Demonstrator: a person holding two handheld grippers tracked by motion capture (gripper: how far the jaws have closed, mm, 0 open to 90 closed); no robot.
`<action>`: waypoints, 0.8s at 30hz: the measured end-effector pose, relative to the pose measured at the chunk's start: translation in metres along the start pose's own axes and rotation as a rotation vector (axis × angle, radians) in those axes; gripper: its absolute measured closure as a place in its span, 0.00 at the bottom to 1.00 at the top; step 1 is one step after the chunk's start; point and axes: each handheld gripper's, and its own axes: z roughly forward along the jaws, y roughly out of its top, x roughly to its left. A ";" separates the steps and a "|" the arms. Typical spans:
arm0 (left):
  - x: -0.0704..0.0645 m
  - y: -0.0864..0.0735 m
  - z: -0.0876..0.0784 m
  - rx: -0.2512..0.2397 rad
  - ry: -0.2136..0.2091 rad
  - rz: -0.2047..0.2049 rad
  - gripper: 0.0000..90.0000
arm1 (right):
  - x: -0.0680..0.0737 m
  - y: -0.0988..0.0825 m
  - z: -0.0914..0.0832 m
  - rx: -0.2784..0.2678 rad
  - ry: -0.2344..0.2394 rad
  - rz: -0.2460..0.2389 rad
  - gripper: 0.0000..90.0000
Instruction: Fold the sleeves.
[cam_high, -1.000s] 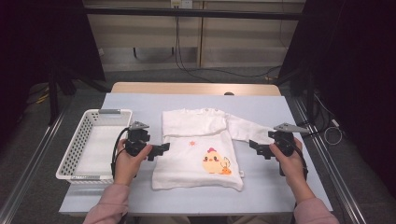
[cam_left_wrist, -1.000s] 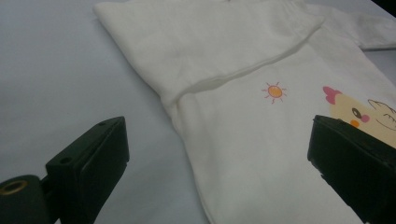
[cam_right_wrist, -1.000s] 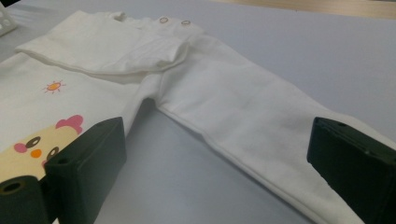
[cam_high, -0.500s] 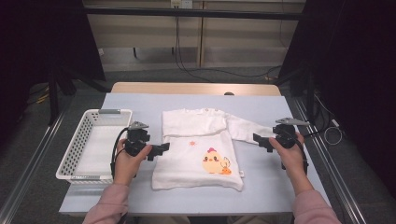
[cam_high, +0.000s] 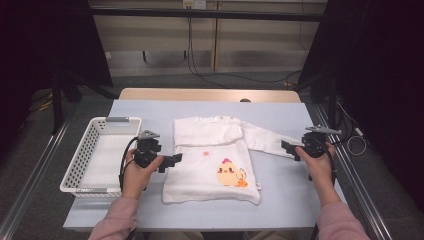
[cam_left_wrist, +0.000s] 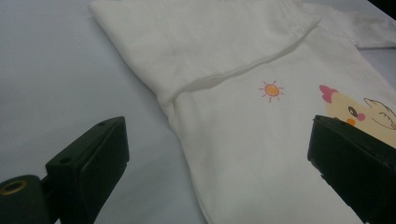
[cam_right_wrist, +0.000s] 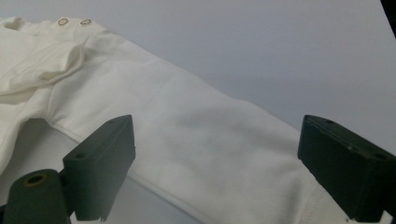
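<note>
Jaws of right gripper (cam_high: 289, 148) had just been narrowing, unclamped astride the white shirt's sleeve (cam_right_wrist: 210, 140) after shifting toward it; left gripper (cam_high: 172, 160) gaped, idle.

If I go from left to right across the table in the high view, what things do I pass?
White basket → left hand-held gripper → white shirt with a chick on it → right hand-held gripper.

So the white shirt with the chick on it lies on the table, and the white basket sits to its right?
Not quite. In the high view the shirt lies on the table, but the basket sits to its left, beside the left gripper.
</note>
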 end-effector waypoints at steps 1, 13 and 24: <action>-0.001 0.000 0.001 -0.013 0.002 -0.014 0.06 | -0.002 0.000 -0.001 0.001 0.000 0.000 0.14; -0.002 0.000 0.001 -0.006 -0.019 -0.020 0.06 | -0.016 -0.005 0.007 0.035 -0.060 0.008 0.27; 0.000 0.000 0.001 0.010 -0.018 -0.003 0.06 | -0.029 -0.012 0.025 0.057 -0.113 0.011 0.48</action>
